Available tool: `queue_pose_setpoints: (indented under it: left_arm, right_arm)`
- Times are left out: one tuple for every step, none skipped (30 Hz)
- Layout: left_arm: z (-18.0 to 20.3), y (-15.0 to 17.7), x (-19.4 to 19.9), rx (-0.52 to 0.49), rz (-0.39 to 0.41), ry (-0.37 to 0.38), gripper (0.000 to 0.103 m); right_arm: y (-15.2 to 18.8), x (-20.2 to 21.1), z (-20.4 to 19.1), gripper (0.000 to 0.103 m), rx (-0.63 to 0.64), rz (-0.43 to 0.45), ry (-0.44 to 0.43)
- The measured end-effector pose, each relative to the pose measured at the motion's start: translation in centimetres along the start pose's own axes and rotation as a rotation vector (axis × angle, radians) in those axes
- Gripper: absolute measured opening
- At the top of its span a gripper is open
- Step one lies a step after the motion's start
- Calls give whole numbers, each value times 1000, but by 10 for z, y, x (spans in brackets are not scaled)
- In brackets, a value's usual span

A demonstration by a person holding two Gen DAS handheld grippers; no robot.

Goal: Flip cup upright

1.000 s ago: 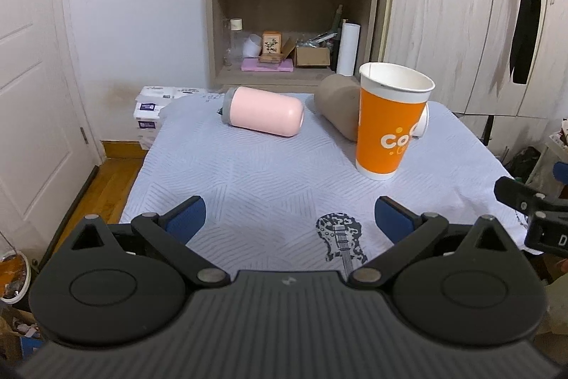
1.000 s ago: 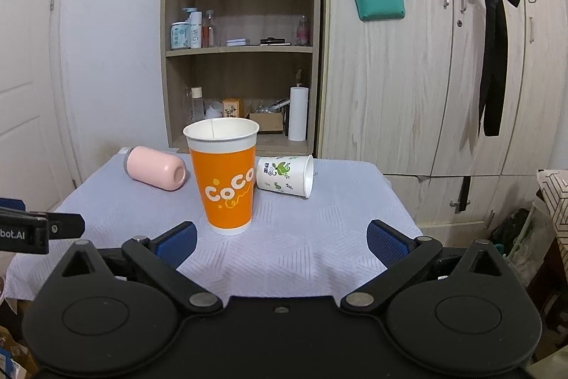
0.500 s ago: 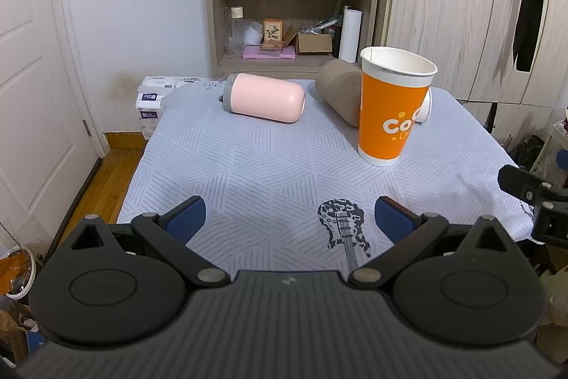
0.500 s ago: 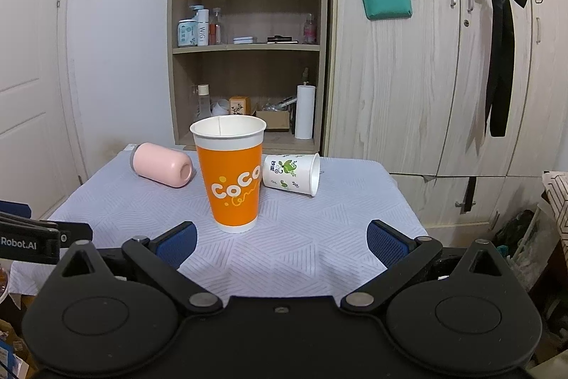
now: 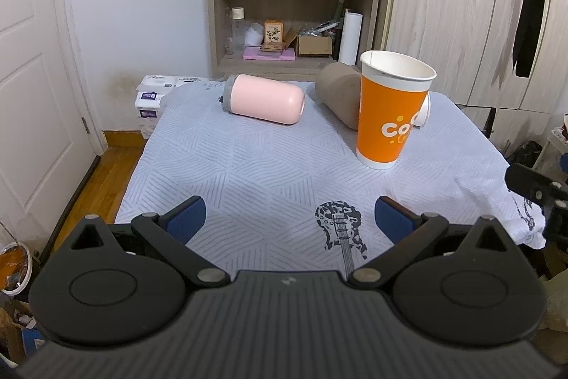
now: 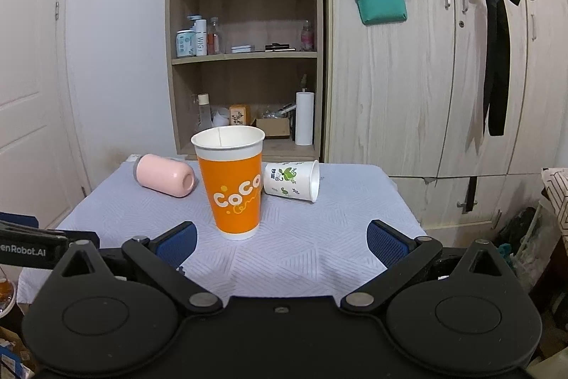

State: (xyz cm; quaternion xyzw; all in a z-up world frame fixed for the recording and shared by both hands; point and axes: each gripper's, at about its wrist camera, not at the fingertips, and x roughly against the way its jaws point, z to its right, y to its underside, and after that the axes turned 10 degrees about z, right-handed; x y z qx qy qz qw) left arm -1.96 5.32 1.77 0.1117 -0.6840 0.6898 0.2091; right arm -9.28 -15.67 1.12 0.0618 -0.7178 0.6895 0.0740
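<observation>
Orange cup point(image 6: 236, 183) stands upright mid-tabletop point(image 6: 319, 254), a white cup point(image 6: 293, 180) lying on its side just behind it. We hold left gripper point(image 5: 289, 219) and right gripper point(image 6: 280, 238) spread apart, empty, at the near edge.

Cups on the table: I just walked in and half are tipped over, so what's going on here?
A person holds two grippers, the left gripper and the right gripper, both open, empty and short of the cups. The orange cup stands upright on the table. The small white cup, the pink bottle and a tan cup lie on their sides, untouched.
</observation>
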Motion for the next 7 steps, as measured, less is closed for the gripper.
queue_pose_setpoints:
  left_arm:
    - [0, 0, 1, 2, 0, 1, 103]
    - [-1, 0, 1, 5, 0, 2, 103]
    - [-1, 0, 1, 8, 1, 4, 103]
    - [-2, 0, 2, 11, 1, 5, 103]
    - [-2, 0, 2, 12, 1, 3, 103]
    - [-2, 0, 2, 12, 2, 1, 103]
    - [-2, 0, 3, 12, 2, -1, 103]
  right_arm:
    - [0, 0, -1, 103, 0, -1, -2]
    - [0, 1, -1, 103, -1, -1, -3]
    - [0, 1, -1, 103, 0, -2, -3]
    - [0, 0, -1, 103, 1, -3, -3]
    - [0, 1, -1, 103, 3, -3, -1]
    - [0, 1, -2, 103, 4, -2, 0]
    - [0, 1, -2, 103, 5, -2, 1]
